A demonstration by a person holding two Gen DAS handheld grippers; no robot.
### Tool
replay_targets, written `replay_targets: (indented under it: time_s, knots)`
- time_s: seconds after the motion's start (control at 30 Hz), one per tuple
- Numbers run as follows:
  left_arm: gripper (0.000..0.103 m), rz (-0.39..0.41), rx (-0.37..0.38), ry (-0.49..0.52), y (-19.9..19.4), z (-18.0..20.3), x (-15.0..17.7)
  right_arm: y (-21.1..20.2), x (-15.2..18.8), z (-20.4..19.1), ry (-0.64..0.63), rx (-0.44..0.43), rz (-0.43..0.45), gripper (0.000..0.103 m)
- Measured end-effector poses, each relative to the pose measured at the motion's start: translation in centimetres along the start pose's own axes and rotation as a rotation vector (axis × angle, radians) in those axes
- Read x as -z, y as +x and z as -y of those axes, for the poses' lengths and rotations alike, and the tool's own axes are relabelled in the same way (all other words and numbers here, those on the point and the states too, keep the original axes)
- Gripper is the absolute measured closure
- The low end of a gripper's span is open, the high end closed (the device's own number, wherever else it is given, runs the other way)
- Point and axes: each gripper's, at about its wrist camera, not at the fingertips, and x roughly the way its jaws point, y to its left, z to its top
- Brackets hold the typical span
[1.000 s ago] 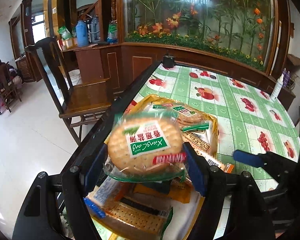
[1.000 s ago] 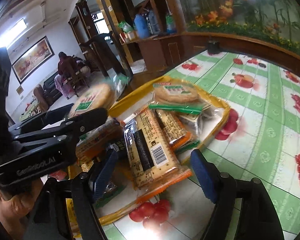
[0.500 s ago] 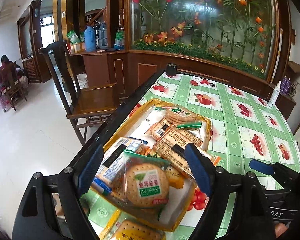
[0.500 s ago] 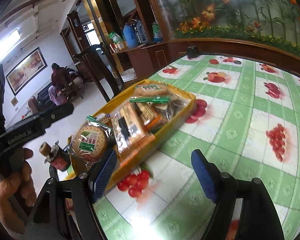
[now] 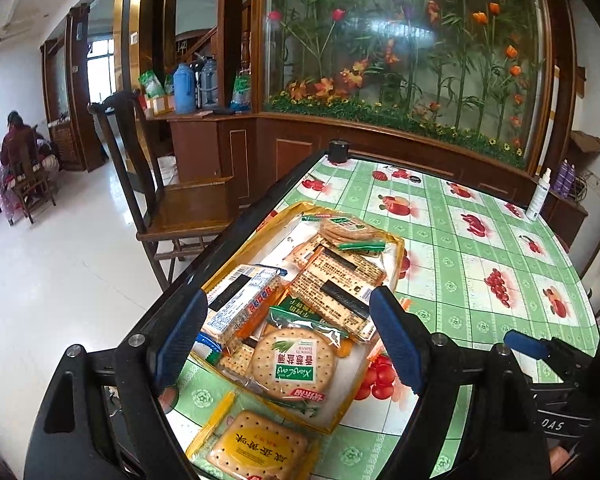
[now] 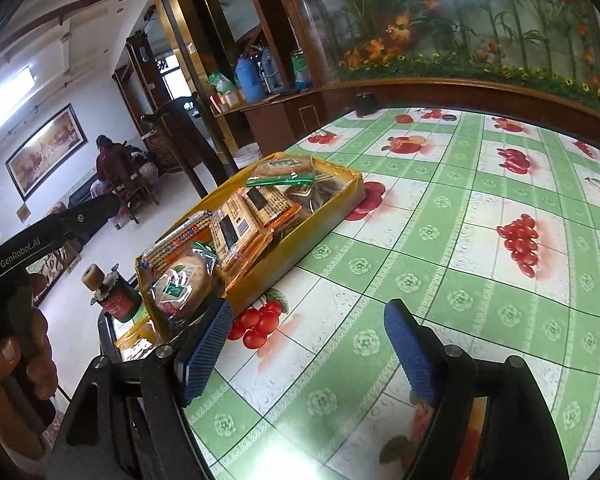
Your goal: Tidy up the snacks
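A yellow tray [image 5: 342, 410] on the green fruit-print table holds several cracker packs. A round cracker pack [image 5: 294, 362] with a green label lies at its near end, loose. My left gripper [image 5: 290, 338] hovers above and behind that pack, open, with nothing between its blue pads. A yellow square cracker pack [image 5: 256, 448] lies on the table just outside the tray. In the right wrist view the tray [image 6: 300, 236] sits to the left. My right gripper [image 6: 308, 354] is over bare tablecloth beside it, empty, its jaws opening. The round cracker pack [image 6: 184, 284] shows at the tray's near corner.
A small dark jar with a brown cap [image 6: 112, 296] stands by the table's left edge. A white spray bottle [image 5: 538, 196] and a black cup [image 5: 339, 151] stand at the far side. A wooden chair [image 5: 188, 208] is beyond the left edge. A person [image 5: 20, 148] sits far off.
The left gripper opened and let the round cracker pack drop into the tray's near end, then drew back. The right gripper pulled back and to the right, away from the tray.
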Motion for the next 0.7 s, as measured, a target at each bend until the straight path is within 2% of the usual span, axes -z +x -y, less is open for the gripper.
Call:
replay_targets:
  time_s: [0.13, 0.3, 0.47, 0.6, 0.7]
  knots:
    - [0.019, 0.021, -0.01, 0.052, -0.9, 1.4, 0.4, -1.5, 0.1, -0.2, 0.001, -0.006, 0.038, 0.02]
    - [0.019, 0.057, -0.084, 0.119, -2.1, 2.6, 0.9, -2.6, 0.1, -1.0, -0.027, -0.012, 0.067, 0.016]
    - [0.019, 0.068, -0.028, 0.064, -3.1, 1.5, 0.8, -2.9, 0.1, -1.5, -0.047, -0.012, 0.073, 0.016]
    - [0.019, 0.108, -0.036, 0.048, -3.9, 1.0, 0.9, -2.9, 0.3, -1.8, -0.06, -0.01, 0.072, 0.016]
    - [0.019, 0.106, -0.034, 0.034, -4.1, 0.5, 0.9, -2.9, 0.3, -2.2, -0.073, -0.012, 0.071, 0.016]
